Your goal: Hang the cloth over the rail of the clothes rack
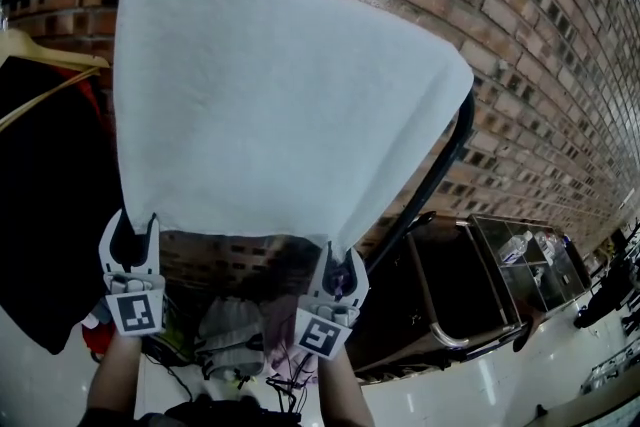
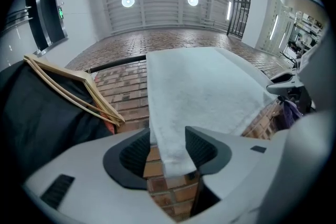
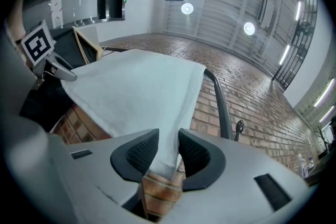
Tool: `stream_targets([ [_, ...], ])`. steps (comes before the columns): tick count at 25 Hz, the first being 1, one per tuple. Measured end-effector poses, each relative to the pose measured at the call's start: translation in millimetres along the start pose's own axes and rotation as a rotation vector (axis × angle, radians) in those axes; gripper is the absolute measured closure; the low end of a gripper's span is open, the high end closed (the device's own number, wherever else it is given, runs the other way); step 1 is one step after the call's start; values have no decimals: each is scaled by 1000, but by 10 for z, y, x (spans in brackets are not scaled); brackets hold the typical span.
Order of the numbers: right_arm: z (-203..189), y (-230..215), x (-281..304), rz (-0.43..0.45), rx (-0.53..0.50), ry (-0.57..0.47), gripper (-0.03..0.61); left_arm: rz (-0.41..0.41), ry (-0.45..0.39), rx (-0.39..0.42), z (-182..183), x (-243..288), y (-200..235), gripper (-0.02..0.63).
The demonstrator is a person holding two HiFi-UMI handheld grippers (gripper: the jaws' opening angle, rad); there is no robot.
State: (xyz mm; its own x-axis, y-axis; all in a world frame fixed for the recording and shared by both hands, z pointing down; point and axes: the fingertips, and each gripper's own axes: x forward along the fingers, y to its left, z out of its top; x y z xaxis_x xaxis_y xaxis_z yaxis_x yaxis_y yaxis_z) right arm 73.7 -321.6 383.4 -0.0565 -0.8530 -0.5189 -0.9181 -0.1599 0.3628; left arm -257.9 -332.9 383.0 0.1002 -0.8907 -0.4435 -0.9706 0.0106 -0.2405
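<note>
Over the rail's right end, beside its downward bend, the white cloth [image 1: 280,95] lies draped, its lower corners reaching my tools. My left gripper [image 2: 167,148] stands well open, with a corner loose between its jaws. My right gripper [image 3: 167,150] is barely parted, its corner between the pads but seemingly unpinched. If I back off carelessly, a ribbed pad could snag the fabric and drag it off the rail [image 1: 440,165]. I cannot tell how much hangs behind, so it might slide forward. Brick wall [image 1: 520,5] behind, wooden hangers [image 1: 45,55] and a dark garment [image 1: 45,195] at the rail's left, a trolley [image 1: 450,295] on glossy floor [image 1: 520,385], ceiling lamps [image 2: 127,1] overhead
</note>
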Motion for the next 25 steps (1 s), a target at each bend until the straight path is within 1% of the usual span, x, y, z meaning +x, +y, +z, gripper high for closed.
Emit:
stream_targets([
  [2,-100,37,-23,15,-35,57,415,-8,14,6,-43,-15,-15,331],
  [3,-137,45,-29,17,-43,75,391,-11,21,5,-64,-22,-25,315],
  [5,-177,52,-36,15,-38,87,298,-17,33,-1,-102,-33,-43,280],
  [7,-206,54,-55,13,-25,91,291,-25,43,-6,-132,-46,-67,260],
  [8,-216,53,-68,11,-21,92,277,-28,47,-6,-142,-53,-81,253],
  [12,-182,17,-144,-3,-17,89,276,-27,47,-24,-126,-102,-116,249],
  [14,-64,-25,-228,-17,-16,73,276,-15,20,-37,-20,-165,-111,249],
  [18,299,-105,-342,-20,-52,-14,276,-24,-49,-51,324,-263,-186,247],
  [21,486,-105,-347,-9,-3,-64,276,-61,-61,-67,483,-287,-317,247],
  [24,604,-47,-330,1,41,-92,281,-75,-71,-111,575,-305,-406,249],
  [25,630,-9,-321,10,56,-94,294,-76,-84,-124,612,-308,-428,292],
])
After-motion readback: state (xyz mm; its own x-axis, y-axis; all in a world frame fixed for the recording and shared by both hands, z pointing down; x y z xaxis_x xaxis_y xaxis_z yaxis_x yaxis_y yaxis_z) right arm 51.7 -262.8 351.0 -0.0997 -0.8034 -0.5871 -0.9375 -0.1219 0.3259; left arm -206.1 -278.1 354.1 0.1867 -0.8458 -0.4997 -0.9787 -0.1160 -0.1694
